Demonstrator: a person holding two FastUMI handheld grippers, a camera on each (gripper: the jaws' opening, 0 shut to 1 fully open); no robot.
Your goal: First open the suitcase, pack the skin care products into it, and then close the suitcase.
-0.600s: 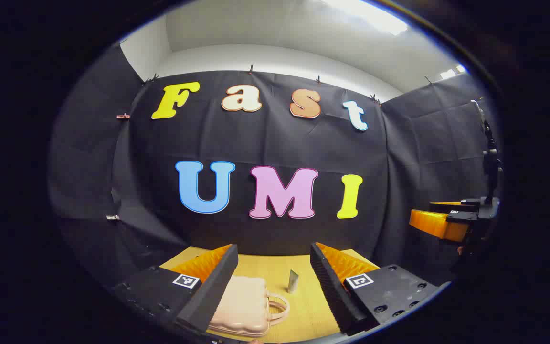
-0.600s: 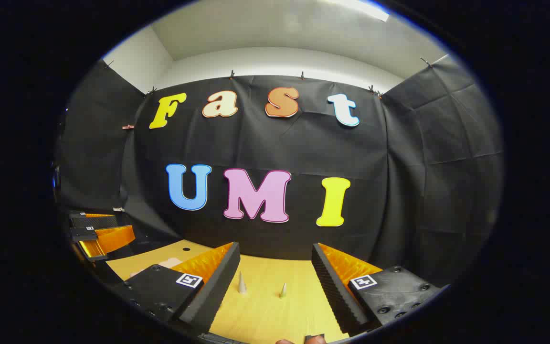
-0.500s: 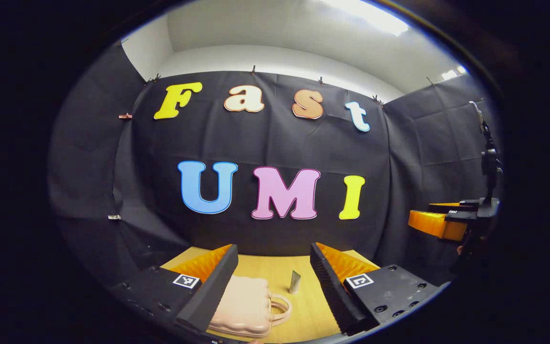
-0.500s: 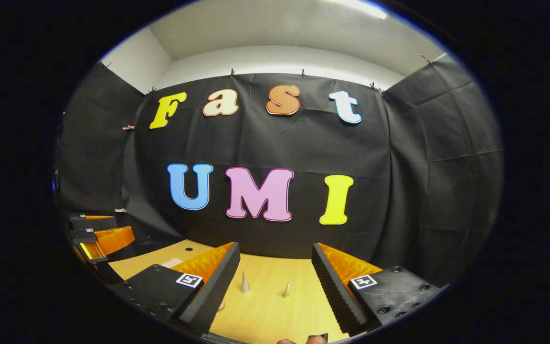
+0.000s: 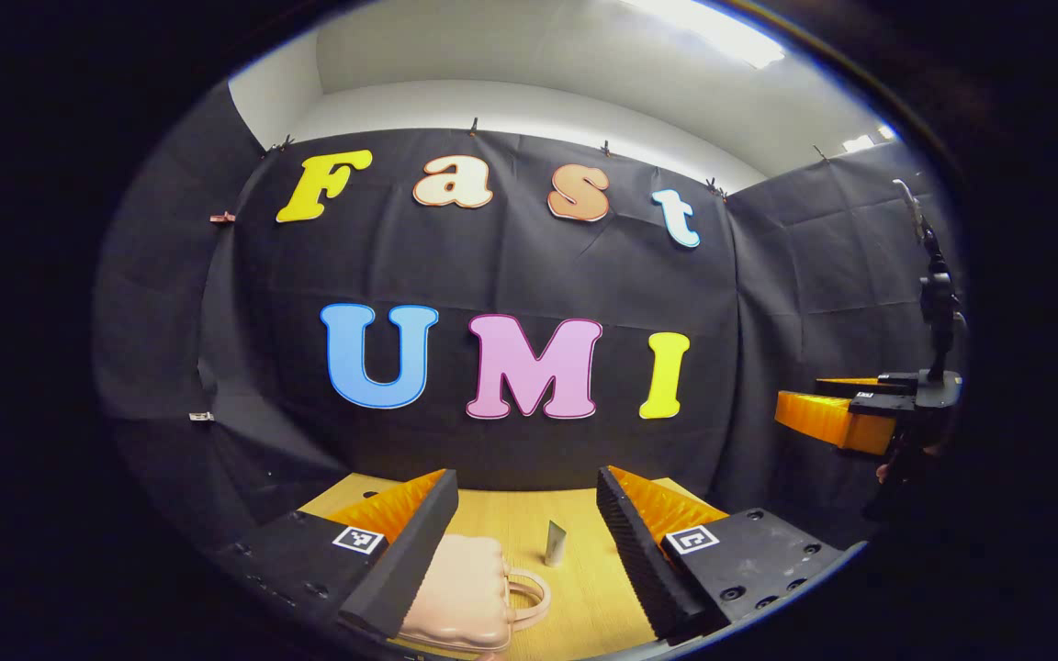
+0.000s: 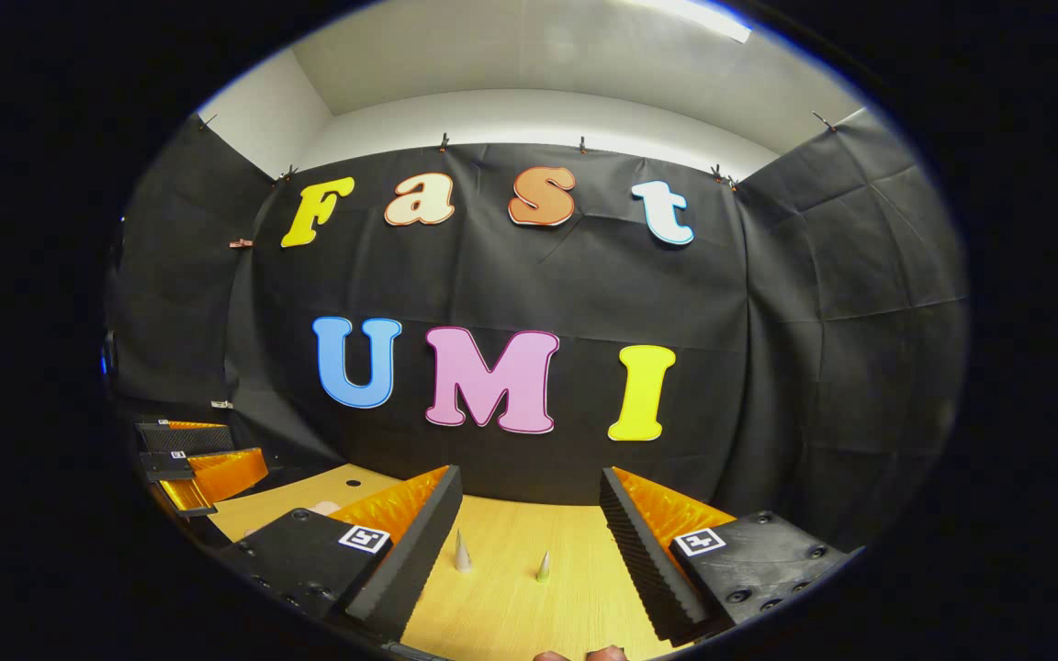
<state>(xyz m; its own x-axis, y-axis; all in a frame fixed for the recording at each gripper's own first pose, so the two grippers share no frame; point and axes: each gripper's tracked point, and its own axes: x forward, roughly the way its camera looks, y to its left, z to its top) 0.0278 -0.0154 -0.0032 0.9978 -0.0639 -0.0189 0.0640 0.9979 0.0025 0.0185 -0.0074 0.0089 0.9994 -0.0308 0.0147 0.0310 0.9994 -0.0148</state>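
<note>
In the left gripper view a small pale pink suitcase (image 5: 455,597) with a loop handle lies closed on the wooden table (image 5: 584,588), partly behind my left finger. A grey skin care tube (image 5: 554,543) stands just right of it. My left gripper (image 5: 526,542) hangs open above them, holding nothing. In the right gripper view two small tubes stand on the table, one greyish (image 6: 462,553), one greenish (image 6: 544,567). My right gripper (image 6: 529,542) is open and empty above them. A corner of the pink suitcase (image 6: 325,507) peeks out behind its left finger.
Black cloth walls close the booth behind and at both sides. The right gripper (image 5: 846,418) shows at the far right of the left gripper view, and the left gripper (image 6: 194,459) at the far left of the right gripper view. A small hole (image 6: 352,482) marks the tabletop.
Both views have shifted slightly: the suitcase and tube sit a little lower and to the left in the left gripper view. Both grippers stay open.
</note>
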